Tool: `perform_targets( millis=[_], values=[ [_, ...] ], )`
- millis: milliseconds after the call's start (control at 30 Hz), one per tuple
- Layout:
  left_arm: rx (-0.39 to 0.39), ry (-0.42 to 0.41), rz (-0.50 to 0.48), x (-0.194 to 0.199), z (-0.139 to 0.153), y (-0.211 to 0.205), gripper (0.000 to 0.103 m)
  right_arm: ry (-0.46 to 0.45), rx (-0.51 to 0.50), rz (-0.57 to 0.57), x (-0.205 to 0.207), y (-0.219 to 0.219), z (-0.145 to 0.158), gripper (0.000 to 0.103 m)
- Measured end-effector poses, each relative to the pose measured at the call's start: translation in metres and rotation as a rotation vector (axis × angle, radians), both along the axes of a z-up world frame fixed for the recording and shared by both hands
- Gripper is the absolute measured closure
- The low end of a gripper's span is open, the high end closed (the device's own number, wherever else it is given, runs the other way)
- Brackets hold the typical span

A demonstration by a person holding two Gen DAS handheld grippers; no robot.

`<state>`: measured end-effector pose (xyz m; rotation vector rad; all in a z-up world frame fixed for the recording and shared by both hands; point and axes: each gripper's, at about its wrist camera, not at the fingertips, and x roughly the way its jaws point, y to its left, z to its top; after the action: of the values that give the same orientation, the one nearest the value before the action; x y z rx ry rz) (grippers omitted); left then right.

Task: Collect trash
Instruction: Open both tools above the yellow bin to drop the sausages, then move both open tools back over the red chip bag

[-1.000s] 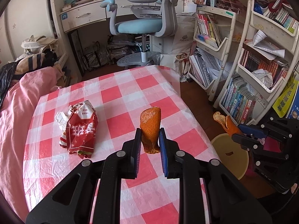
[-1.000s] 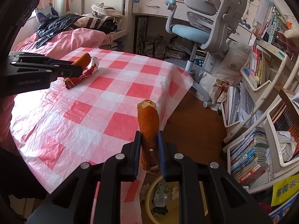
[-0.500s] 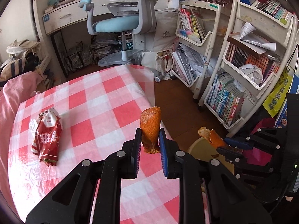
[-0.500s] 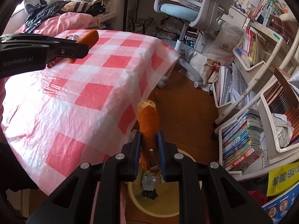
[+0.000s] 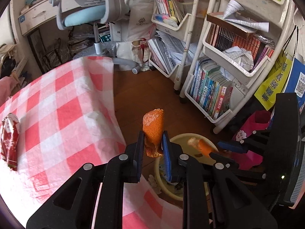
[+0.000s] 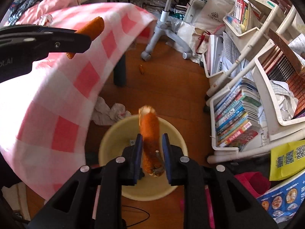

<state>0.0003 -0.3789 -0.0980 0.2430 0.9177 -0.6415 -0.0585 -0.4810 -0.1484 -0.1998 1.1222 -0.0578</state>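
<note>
The right gripper (image 6: 152, 148) has its blue-padded fingers (image 6: 138, 148) a little apart around a long piece of orange peel (image 6: 150, 131), with a sliver of gap showing on each side of it; whether the pads still bear on the peel cannot be told. That peel hangs directly over the open mouth of a pale yellow bin (image 6: 114, 131) standing on the wooden floor (image 6: 171, 80), its far tip reaching past the bin's far rim. The left gripper (image 5: 152, 145) is clamped on a second, broader piece of orange peel (image 5: 153, 127), which stands up between the pads just beyond the near right edge of the table, above the floor and just left of the bin (image 5: 179, 136). In the left wrist view the right gripper's peel (image 5: 202, 146) lies over the bin's far right rim. The pink checked tablecloth (image 5: 63, 114) drapes over the table edge close to the bin's left side, and crumpled white paper (image 6: 108, 112) lies on the floor between cloth and bin. A red snack wrapper (image 5: 9, 141) rests on the table, far left. To the right, white book carts (image 6: 238, 122) stand near the bin, leaving a strip of bare floor toward the office chair (image 5: 89, 13).
</note>
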Motion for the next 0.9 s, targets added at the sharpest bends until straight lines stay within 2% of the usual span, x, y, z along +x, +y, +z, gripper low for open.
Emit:
perform_targets(
  millis=[33, 67, 100, 133, 167, 200, 300, 367, 567, 900],
  values=[
    [0.003, 0.016, -0.010, 0.000, -0.004, -0.005, 0.085, 0.002, -0.022, -0.006, -0.001, -0.002, -0.001, 0.075],
    [0.004, 0.028, -0.017, -0.001, -0.007, -0.009, 0.084, 0.000, -0.038, -0.016, -0.001, -0.004, -0.001, 0.068],
    [0.008, 0.040, -0.018, -0.002, -0.011, -0.013, 0.079, -0.007, -0.051, -0.027, -0.003, -0.006, 0.000, 0.062],
    [0.008, 0.051, -0.017, -0.003, -0.013, -0.015, 0.074, -0.016, -0.060, -0.036, -0.004, -0.009, 0.001, 0.059],
    [0.008, 0.053, -0.015, -0.004, -0.014, -0.016, 0.065, -0.025, -0.070, -0.046, -0.005, -0.011, 0.003, 0.057],
    [0.012, 0.046, -0.011, -0.005, -0.013, -0.017, 0.058, -0.034, -0.077, -0.054, -0.005, -0.014, 0.004, 0.054],
    [0.013, 0.015, 0.001, -0.007, -0.008, -0.013, 0.047, -0.068, -0.090, -0.070, -0.006, -0.018, 0.010, 0.046],
    [0.003, -0.002, 0.027, -0.005, -0.002, -0.005, 0.043, -0.095, -0.097, -0.067, -0.005, -0.015, 0.016, 0.044],
    [-0.018, -0.047, 0.104, 0.005, 0.018, 0.024, 0.033, -0.150, -0.130, -0.039, -0.001, 0.004, 0.030, 0.036],
    [-0.023, -0.084, 0.184, 0.023, 0.041, 0.075, 0.028, -0.190, -0.150, 0.009, 0.004, 0.035, 0.046, 0.029]
  ],
)
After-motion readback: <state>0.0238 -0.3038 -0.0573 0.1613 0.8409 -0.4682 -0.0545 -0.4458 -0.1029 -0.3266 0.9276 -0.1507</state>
